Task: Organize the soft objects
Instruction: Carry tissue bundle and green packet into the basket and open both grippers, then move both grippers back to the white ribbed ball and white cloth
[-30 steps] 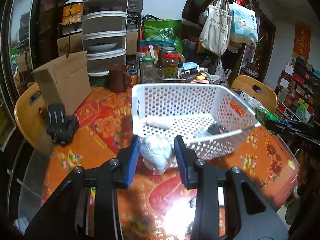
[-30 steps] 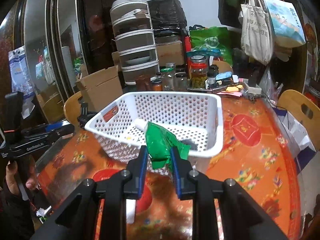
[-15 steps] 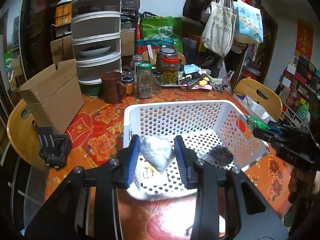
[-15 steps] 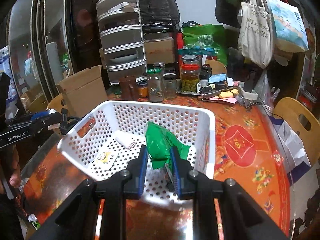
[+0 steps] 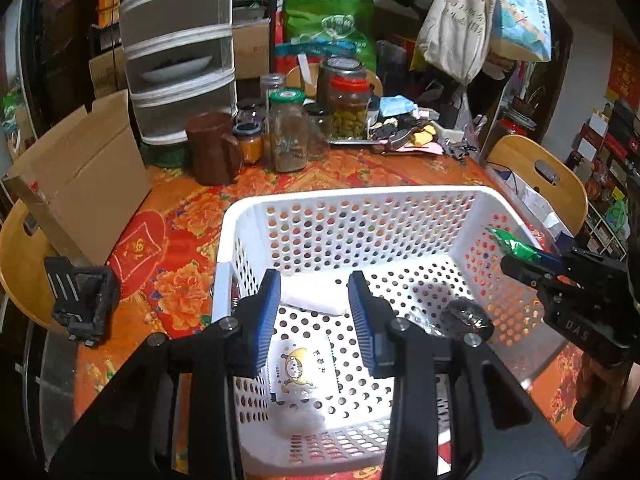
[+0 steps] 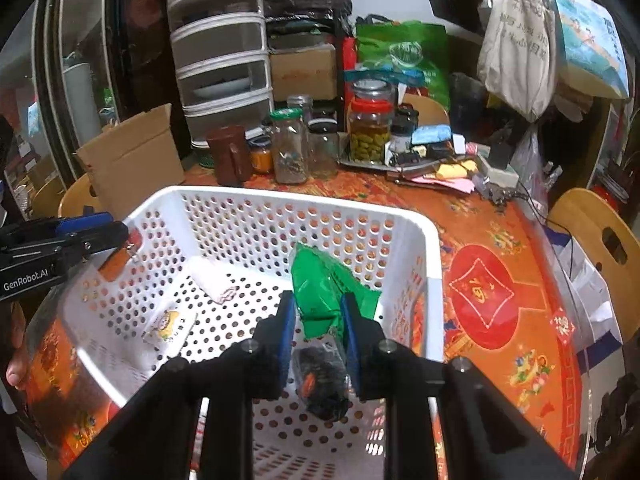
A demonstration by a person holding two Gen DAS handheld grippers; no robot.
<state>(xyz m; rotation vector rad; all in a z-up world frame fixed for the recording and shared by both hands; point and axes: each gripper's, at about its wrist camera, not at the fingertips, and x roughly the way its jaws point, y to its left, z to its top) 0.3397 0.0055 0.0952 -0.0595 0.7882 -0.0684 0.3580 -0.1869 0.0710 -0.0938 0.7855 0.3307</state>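
A white perforated basket (image 5: pixel 348 204) (image 6: pixel 304 204) stands on the table. My left gripper (image 5: pixel 314 320) is open and empty over it. The white soft bundle (image 5: pixel 298 424) lies blurred on the basket floor near the front wall. A white roll (image 5: pixel 310 300) (image 6: pixel 210 280), a cartoon-printed packet (image 5: pixel 306 368) (image 6: pixel 170 322) and a dark wrapped item (image 5: pixel 466 316) (image 6: pixel 322 376) lie in the basket. My right gripper (image 6: pixel 318 320) is shut on a green packet (image 6: pixel 324 292), held over the basket's right side; its tip shows in the left wrist view (image 5: pixel 514 246).
Glass jars (image 5: pixel 286 136), a brown mug (image 5: pixel 212 148) and a tiered organizer (image 5: pixel 180 52) stand behind the basket. A cardboard box (image 5: pixel 84 180) and a black holder (image 5: pixel 82 300) are at the left. Wooden chairs (image 6: pixel 600 248) ring the table.
My left gripper let go of the white bundle, which dropped to the basket floor. Both grippers moved forward over the basket; the right still holds the green packet.
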